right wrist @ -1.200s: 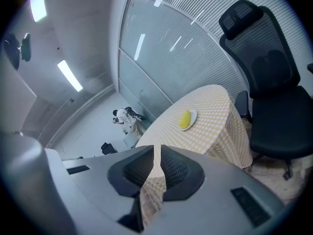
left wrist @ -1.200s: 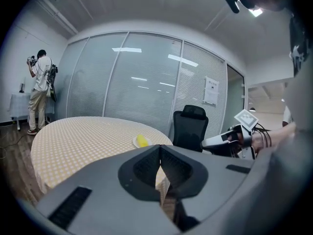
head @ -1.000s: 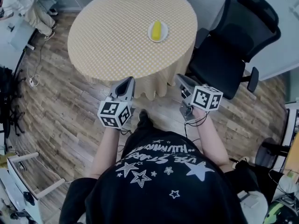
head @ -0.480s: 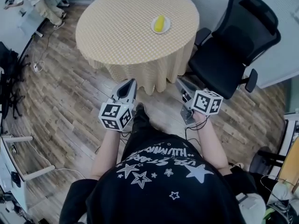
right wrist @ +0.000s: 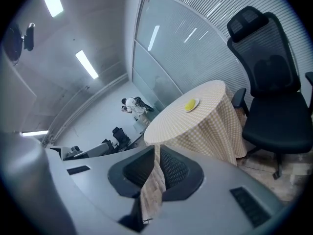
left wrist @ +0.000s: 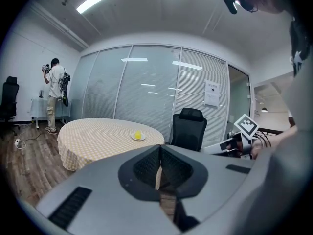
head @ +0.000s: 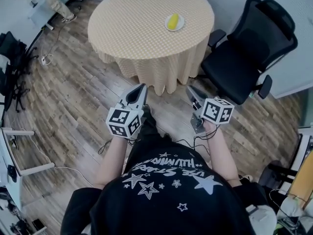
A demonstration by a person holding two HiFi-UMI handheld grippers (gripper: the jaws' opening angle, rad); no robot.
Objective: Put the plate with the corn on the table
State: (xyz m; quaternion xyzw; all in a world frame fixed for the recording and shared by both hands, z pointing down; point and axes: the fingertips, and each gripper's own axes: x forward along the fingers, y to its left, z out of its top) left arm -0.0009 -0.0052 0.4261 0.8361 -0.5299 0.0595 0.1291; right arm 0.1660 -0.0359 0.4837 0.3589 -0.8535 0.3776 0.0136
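A white plate with a yellow corn cob rests on the round table with a checked yellow cloth, toward its right side. The plate shows again in the left gripper view and in the right gripper view. My left gripper and my right gripper hover over the wooden floor, well short of the table's near edge. Both point toward the table. In each gripper view the jaws meet with nothing between them.
A black office chair stands right of the table. Cables lie on the floor at the left. A person stands far off by the glass wall. White furniture sits at my left.
The table and plate have slid up and to the right in the head view and look smaller. Both grippers stay shut at the same height.
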